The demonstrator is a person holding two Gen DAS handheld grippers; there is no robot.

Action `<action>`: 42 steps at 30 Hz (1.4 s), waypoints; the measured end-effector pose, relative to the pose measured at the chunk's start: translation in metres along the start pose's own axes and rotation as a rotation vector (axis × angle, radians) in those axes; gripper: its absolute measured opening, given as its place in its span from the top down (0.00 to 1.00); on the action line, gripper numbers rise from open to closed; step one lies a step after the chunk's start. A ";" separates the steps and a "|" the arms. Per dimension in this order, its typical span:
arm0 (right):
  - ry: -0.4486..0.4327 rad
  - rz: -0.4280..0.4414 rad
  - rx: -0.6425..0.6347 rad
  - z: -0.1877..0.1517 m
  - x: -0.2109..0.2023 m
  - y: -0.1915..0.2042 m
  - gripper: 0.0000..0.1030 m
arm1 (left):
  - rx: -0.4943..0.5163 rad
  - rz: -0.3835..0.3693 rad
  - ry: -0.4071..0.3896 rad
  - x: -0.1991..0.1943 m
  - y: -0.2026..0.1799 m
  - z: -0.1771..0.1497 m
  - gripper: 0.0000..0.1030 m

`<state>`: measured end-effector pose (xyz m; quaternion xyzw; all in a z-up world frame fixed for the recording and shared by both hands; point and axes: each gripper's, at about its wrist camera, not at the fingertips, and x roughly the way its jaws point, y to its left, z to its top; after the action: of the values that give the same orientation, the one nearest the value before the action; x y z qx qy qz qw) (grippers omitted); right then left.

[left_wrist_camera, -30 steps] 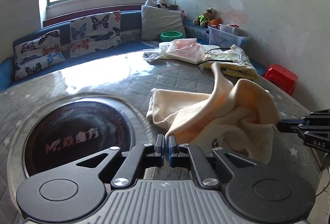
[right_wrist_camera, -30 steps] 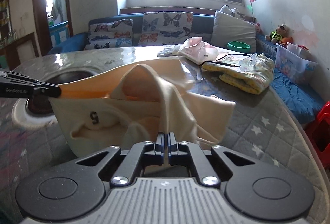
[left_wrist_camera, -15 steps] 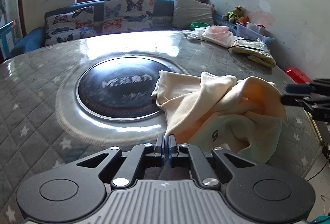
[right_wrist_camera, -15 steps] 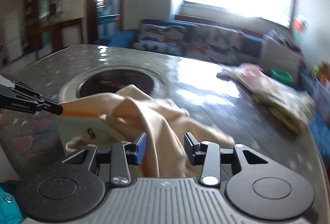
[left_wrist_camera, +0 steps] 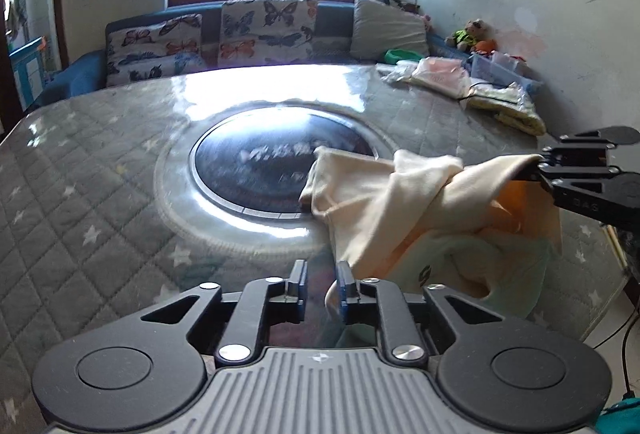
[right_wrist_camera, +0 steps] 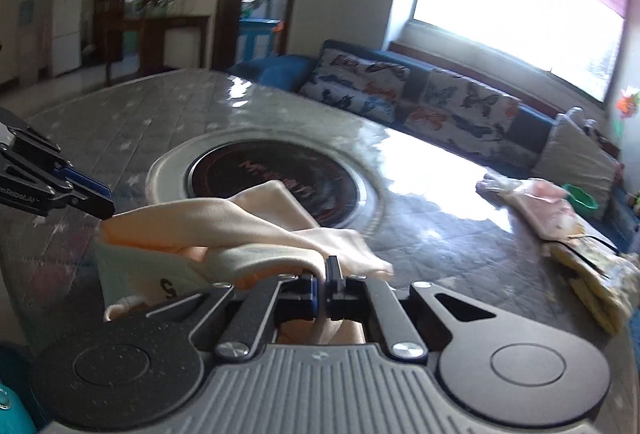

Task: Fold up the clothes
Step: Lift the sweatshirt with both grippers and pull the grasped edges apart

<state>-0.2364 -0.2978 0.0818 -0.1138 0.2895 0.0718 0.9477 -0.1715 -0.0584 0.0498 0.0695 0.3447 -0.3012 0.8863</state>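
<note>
Garment: we see a cream garment (left_wrist_camera: 384,202) bunched on the near right part of the counter (left_wrist_camera: 100,202), one end lying over the rim of the dark round inset (left_wrist_camera: 260,162), the other end lifted off the surface.
Left gripper (left_wrist_camera: 321,280): we find its jaws parted a little, with a fold of the cloth against the right-hand finger but nothing pinched between them.
Right gripper (right_wrist_camera: 325,276): we see its jaws closed on a ridge of the cream cloth, holding that end up.
Other clothes: we note a folded pile (left_wrist_camera: 504,102) at the far right edge of the counter, well apart from the garment.
Background: a sofa with butterfly cushions (left_wrist_camera: 224,30) stands beyond the counter, below the window.
</note>
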 end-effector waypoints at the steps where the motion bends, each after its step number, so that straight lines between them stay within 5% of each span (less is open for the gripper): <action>1: -0.010 -0.025 0.021 -0.002 -0.009 -0.004 0.97 | 0.011 -0.006 -0.014 0.003 -0.003 0.005 0.72; 8: 0.001 -0.181 0.215 -0.030 -0.059 -0.038 0.97 | 0.070 -0.093 -0.046 0.033 -0.033 0.046 0.51; 15: 0.149 -0.319 0.397 -0.071 -0.066 -0.074 0.89 | 0.128 -0.197 0.050 0.079 -0.068 0.063 0.37; 19: 0.219 -0.226 0.396 -0.084 -0.065 -0.079 0.81 | 0.169 -0.206 0.091 0.098 -0.083 0.057 0.36; 20: 0.221 -0.219 0.382 -0.084 -0.066 -0.078 0.79 | 0.178 -0.204 0.098 0.101 -0.085 0.055 0.36; 22: 0.207 -0.214 0.340 -0.080 -0.074 -0.072 0.64 | 0.188 -0.201 0.118 0.108 -0.084 0.050 0.69; 25: 0.177 -0.173 0.305 -0.071 -0.082 -0.068 0.63 | 0.143 -0.202 0.111 0.106 -0.073 0.045 0.88; 30: 0.123 -0.144 0.255 -0.056 -0.084 -0.068 0.58 | 0.012 -0.131 0.005 0.070 -0.031 0.046 0.90; 38: 0.092 -0.090 0.290 -0.037 -0.045 -0.082 0.61 | -0.206 0.110 -0.059 0.005 0.064 0.025 0.90; 42: 0.090 -0.036 0.392 -0.030 -0.015 -0.107 0.66 | -0.270 0.199 -0.018 -0.011 0.099 0.006 0.90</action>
<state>-0.2426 -0.4093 0.0848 0.0644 0.3381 -0.0080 0.9389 -0.1174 0.0248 0.0528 -0.0191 0.3657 -0.1636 0.9161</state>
